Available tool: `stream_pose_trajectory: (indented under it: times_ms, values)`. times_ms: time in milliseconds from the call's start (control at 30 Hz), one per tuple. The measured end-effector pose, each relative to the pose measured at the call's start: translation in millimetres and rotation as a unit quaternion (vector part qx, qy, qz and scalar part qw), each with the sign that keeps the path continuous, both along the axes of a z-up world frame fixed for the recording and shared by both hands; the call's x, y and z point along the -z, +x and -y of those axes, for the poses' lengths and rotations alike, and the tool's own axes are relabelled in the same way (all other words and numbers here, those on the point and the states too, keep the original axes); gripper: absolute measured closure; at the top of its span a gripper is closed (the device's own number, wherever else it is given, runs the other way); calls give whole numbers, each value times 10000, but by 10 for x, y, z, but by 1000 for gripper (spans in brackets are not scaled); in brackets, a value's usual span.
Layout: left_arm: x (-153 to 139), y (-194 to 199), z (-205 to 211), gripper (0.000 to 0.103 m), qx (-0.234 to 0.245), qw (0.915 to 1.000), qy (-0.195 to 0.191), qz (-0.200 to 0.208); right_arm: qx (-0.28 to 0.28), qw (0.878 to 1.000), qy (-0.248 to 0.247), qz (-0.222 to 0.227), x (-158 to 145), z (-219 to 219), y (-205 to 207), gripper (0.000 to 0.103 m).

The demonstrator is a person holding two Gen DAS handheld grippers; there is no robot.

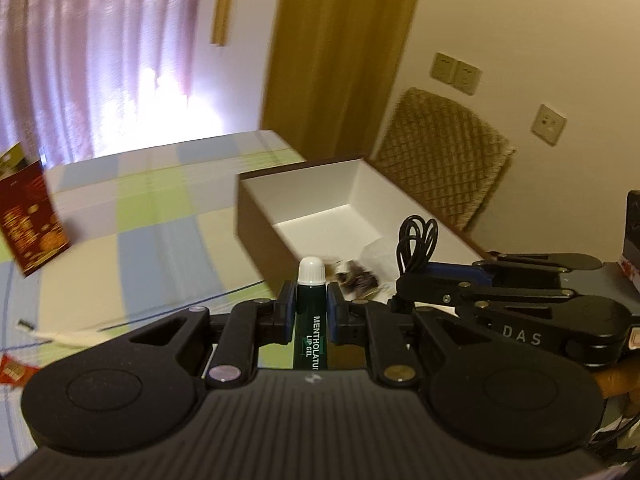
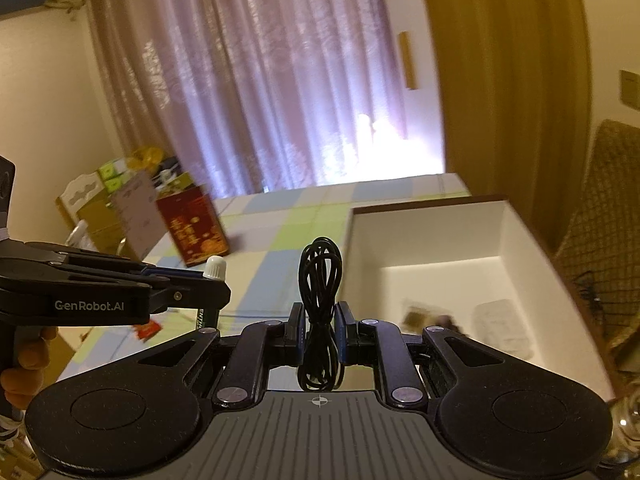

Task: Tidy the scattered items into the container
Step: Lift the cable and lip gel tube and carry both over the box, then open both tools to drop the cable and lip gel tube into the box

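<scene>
Left gripper: your left gripper (image 1: 312,312) is clamped on a dark green Mentholatum lip gel tube (image 1: 311,322), its blue pads pressing both sides just below the white cap; the cap stands upright above the fingers.

Right gripper: your right gripper (image 2: 320,330) is pinched tight around a coiled black cable (image 2: 320,300), whose loops rise above the pads while the tail hangs down toward the gripper body.

Container: the open box (image 1: 362,196), brown outside and white inside, sits on the table ahead of both grippers, to the right of the lip gel tube and right of the cable.

Already in the box: a small dark wrapped item (image 2: 444,322) and a pale flat packet (image 2: 500,330) lie on the white floor; both are blurred, so you cannot tell more.

Grippers together: from the right wrist view your left gripper reaches in from the left at about the same height, tube cap up, over the tablecloth and outside the box.

Table: a checked tablecloth (image 1: 160,216) in pale blue, green and cream; a red and gold carton (image 1: 30,220) stands on its far left side.

Behind: a chair with a quilted tan cover (image 1: 444,152) stands past the box.
</scene>
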State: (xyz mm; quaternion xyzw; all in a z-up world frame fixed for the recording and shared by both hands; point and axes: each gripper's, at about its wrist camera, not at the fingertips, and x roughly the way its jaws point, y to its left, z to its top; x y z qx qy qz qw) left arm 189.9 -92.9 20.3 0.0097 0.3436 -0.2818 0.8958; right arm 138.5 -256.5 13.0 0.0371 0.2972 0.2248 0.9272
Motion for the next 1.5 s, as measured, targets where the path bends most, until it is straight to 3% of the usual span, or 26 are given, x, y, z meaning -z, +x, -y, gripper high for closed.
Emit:
stream_pose_trajectory:
  times_ms: [500,900,1433,1500]
  values:
    - [50,335,843,91,434,9988,-231,-57,415,9989,-228,-16,40,727,304,85]
    - [381,889,1249,91,33,9987,-64,-505,157,9990,-250,-325,326,961,934,85]
    - [849,1251,1449,90,-300,9920,374,-1164,-97,9959,-251,-859,580,1092,1169,84]
    - [864,1268,1456,82,-348,9914,440,-1180,-88,9953,-293,-913,593,1104,1199,84]
